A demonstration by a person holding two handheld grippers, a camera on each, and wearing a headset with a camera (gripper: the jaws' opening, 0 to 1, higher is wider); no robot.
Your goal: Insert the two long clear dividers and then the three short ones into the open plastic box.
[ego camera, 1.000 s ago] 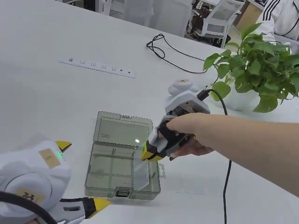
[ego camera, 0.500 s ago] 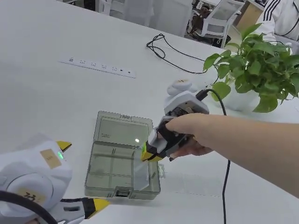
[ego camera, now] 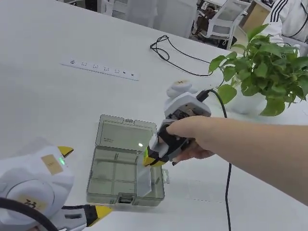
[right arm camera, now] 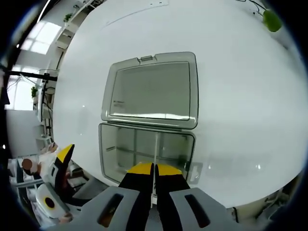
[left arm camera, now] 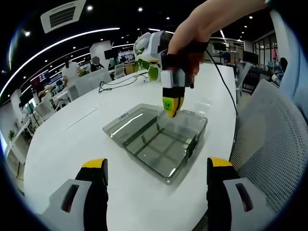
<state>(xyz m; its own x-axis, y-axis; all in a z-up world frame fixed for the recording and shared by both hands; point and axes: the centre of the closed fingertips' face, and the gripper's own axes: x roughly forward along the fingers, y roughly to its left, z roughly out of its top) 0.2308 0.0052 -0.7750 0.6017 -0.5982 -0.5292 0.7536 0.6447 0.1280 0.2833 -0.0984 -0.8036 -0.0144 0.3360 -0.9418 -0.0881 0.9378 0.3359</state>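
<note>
Centre of head view: right gripper point(ego camera: 153, 160) jaws pinching clear divider point(ego camera: 144, 177) over right end of open box point(ego camera: 108, 197), likely a short one; left gripper point(left arm camera: 156, 162) jaws spread, idle. Next: align square, push down

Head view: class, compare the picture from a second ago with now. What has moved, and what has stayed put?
The right claw, shut on the clear plastic divider, has edged slightly left over the open grey-tinted plastic box, carrying the divider with it. Nothing was taken hold of or let go. The box and the open left claw stayed as they were.
</note>
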